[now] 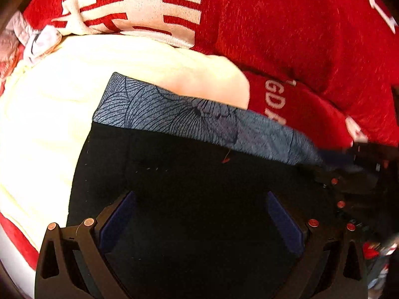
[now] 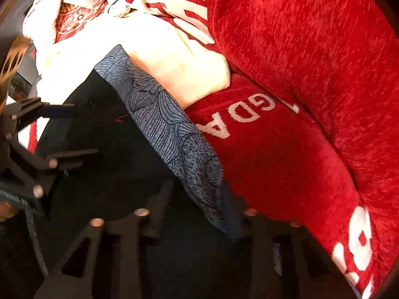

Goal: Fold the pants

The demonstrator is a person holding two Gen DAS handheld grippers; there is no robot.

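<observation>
Black pants (image 1: 189,174) with a blue-grey leaf-patterned waistband (image 1: 174,112) lie flat, partly on a cream cushion (image 1: 62,99). My left gripper (image 1: 200,195) hovers open just over the black fabric below the waistband, with nothing between its blue pads. From the right wrist view it shows at the left edge, the left gripper (image 2: 79,132) standing wide over the pants (image 2: 112,162). The right gripper (image 2: 212,199) is at the end of the waistband (image 2: 162,124), narrowed with that folded end between its fingers. It shows blurred as the right gripper (image 1: 361,159) at the waistband's right end.
A red fuzzy blanket (image 1: 299,37) with white lettering covers the surface to the right and behind. A white cloth with red line pattern (image 1: 137,5) lies at the back. Crumpled pale and red garments (image 2: 74,7) are piled at the far left.
</observation>
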